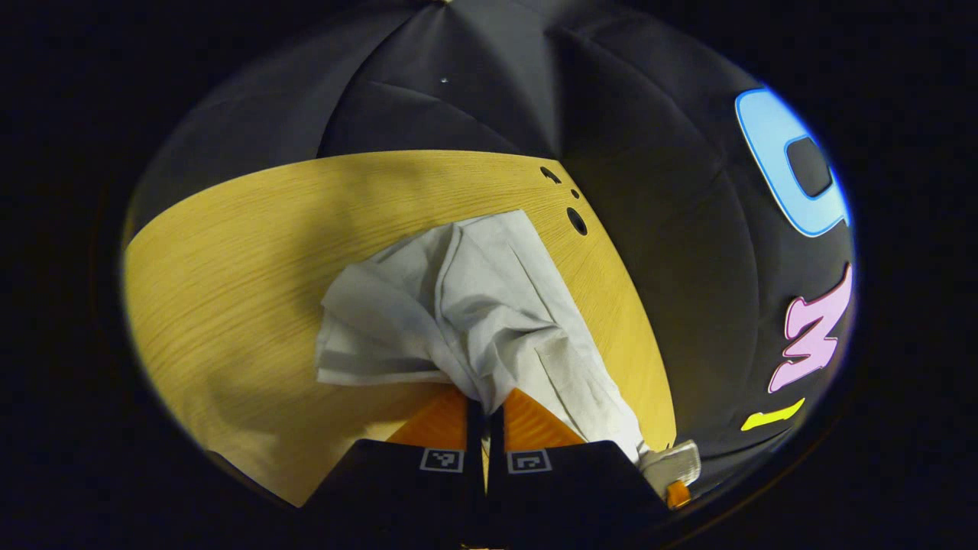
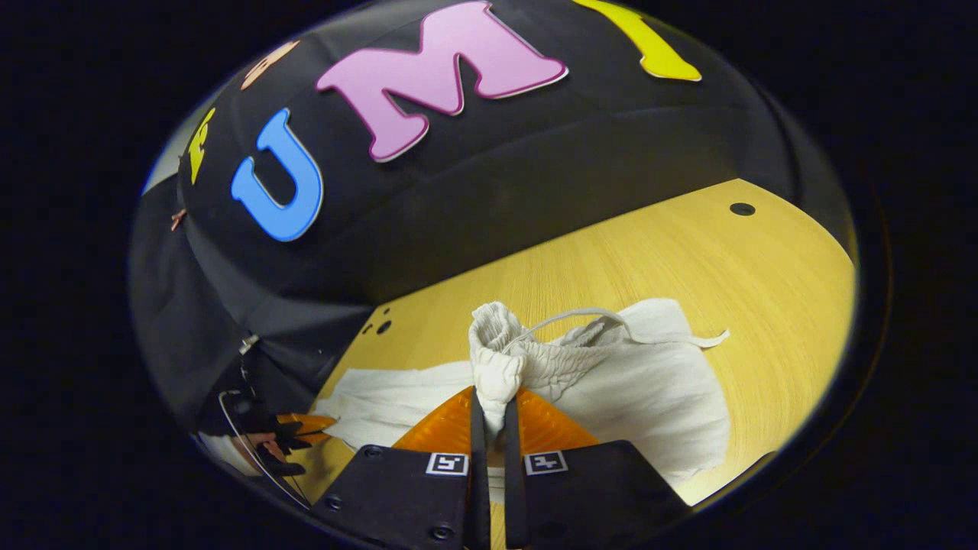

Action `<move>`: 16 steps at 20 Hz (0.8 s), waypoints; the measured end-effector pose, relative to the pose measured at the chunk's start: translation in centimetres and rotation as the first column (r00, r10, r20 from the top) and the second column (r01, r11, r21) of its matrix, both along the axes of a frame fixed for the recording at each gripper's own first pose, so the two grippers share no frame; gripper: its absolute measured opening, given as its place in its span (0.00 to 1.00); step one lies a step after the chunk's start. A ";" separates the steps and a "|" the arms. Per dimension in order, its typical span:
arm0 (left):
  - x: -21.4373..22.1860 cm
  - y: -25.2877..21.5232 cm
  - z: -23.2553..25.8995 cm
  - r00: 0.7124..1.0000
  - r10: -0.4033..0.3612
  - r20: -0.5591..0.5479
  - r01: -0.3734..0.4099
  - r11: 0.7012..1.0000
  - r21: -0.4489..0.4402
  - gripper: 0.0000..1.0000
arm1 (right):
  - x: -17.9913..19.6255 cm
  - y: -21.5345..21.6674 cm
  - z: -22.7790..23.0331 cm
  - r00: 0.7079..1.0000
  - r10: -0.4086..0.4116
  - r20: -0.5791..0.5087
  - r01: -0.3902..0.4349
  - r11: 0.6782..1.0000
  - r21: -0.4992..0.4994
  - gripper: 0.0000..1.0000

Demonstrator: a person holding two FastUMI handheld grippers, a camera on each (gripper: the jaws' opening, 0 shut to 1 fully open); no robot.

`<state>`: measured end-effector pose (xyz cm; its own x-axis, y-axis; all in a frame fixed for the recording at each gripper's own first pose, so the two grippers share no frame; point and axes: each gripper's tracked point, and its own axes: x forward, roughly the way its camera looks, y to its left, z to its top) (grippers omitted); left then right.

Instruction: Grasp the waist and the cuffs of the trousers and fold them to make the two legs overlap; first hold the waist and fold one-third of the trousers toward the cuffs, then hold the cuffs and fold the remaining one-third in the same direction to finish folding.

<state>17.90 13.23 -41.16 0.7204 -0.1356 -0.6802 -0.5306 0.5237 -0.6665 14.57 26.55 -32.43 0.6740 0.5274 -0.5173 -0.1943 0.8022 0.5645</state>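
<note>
Pale grey-white trousers [image 1: 466,305] lie on a wooden table [image 1: 244,252]. In the left gripper view my left gripper [image 1: 484,405] is shut on the cuff end, and the legs bunch up and spread away ahead of it. The other gripper [image 1: 672,473] shows small at the lower right, by the far end of the cloth. In the right gripper view my right gripper [image 2: 493,405] is shut on the gathered elastic waist [image 2: 497,351], lifted a little, with the drawstring [image 2: 611,321] looping to the right. The trousers [image 2: 649,397] spread behind it. The left gripper [image 2: 302,428] and a hand show at lower left.
The table [image 2: 688,252] has small round holes near its far corners [image 1: 576,220] [image 2: 741,208]. The booth's black cloth wall closes off the table's far side. Bare wood extends left of the trousers in the left gripper view and right of them in the right gripper view.
</note>
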 end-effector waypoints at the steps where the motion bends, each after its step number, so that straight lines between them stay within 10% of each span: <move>1: 0.0 0.0 -0.1 1.000 0.000 0.002 0.000 1.000 -0.005 0.06 | 0.1 0.6 -0.8 0.999 0.013 -0.036 -0.013 1.000 0.014 0.14; 2: 0.0 0.0 -0.2 1.000 -0.003 0.003 0.003 1.000 -0.008 0.07 | 0.0 0.8 -1.6 0.998 0.021 -0.065 -0.020 1.000 0.023 0.12; 3: 0.0 -0.1 -0.2 1.000 -0.005 0.004 0.005 1.000 -0.010 0.06 | 0.0 1.1 -2.3 0.996 0.032 -0.083 -0.030 0.999 0.031 0.40; 4: 0.0 0.0 -0.2 1.000 -0.005 0.006 0.005 1.000 -0.012 0.06 | 0.0 1.3 -2.8 0.994 0.042 -0.100 -0.037 0.998 0.044 0.22; 7: 0.0 -0.1 -0.2 1.000 -0.001 0.013 0.001 1.000 -0.022 0.06 | -1.0 2.3 -3.4 0.989 0.073 -0.125 -0.063 0.995 0.078 0.58; 16: 0.0 0.4 0.0 0.996 0.083 0.035 -0.079 0.990 -0.116 0.06 | -4.4 2.2 4.2 0.986 0.155 -0.061 -0.138 0.966 0.220 0.62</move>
<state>17.95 13.62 -41.19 0.7584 -0.1509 -0.6341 -0.5401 0.3991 -0.7409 10.20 28.74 -28.26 0.5438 0.7214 -0.4289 -0.2502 0.6271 0.7376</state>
